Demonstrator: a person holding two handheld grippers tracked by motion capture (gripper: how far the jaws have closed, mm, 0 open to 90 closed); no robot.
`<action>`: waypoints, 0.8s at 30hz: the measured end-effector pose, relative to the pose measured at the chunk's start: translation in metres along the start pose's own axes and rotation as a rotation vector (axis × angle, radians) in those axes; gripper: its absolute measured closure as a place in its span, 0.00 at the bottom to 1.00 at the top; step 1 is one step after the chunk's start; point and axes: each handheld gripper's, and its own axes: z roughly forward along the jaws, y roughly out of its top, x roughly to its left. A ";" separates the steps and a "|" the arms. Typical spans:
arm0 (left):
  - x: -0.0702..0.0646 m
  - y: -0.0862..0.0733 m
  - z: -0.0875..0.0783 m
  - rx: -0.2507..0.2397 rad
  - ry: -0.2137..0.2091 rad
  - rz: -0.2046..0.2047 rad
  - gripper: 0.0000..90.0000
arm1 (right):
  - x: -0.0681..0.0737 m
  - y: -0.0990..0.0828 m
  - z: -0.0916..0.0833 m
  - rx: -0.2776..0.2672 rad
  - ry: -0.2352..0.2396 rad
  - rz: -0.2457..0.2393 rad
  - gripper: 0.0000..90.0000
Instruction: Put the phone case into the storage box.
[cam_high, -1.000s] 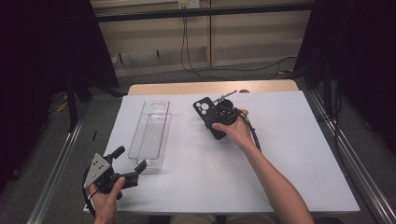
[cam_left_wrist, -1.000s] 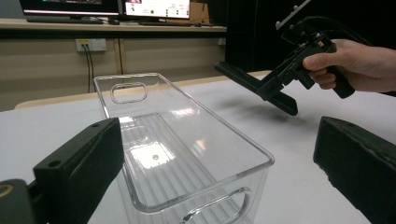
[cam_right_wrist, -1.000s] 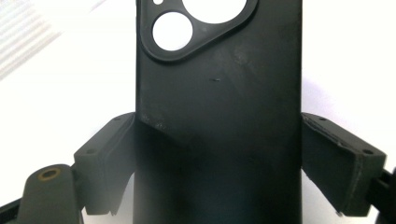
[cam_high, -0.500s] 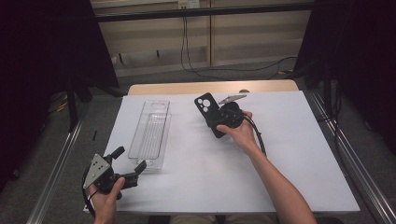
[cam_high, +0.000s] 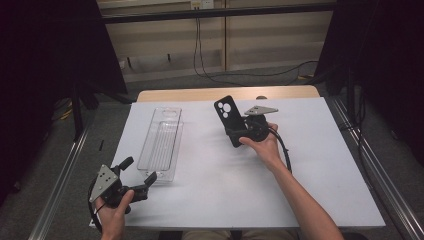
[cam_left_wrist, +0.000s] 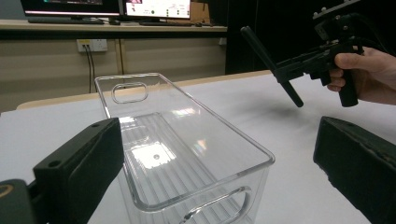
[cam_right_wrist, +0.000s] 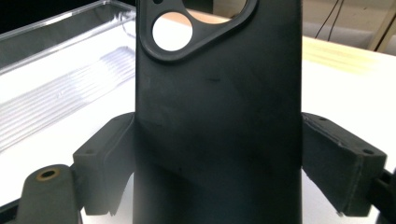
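Phone case (cam_high: 227, 116) sits clamped between right tongs (cam_high: 239, 131), raised off tabletop (cam_high: 300, 165); left tongs (cam_high: 137, 174) gape wide beside clear bin (cam_high: 162, 142).

Left gripper (cam_high: 137, 176) agape; right gripper (cam_high: 231, 131) clamped.

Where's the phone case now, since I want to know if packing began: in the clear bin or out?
Out. The case is held off the table in the right tongs, beside the bin, which is empty.
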 end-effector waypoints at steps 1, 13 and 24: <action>0.000 0.000 0.001 -0.003 0.000 -0.002 0.02 | -0.001 -0.001 -0.003 -0.006 0.000 0.004 0.17; -0.001 0.000 0.001 -0.011 -0.003 -0.010 0.02 | -0.014 -0.015 -0.036 -0.080 -0.014 0.032 0.17; -0.001 0.001 0.001 0.001 -0.002 -0.002 0.02 | -0.018 -0.029 -0.067 -0.114 0.002 0.049 0.17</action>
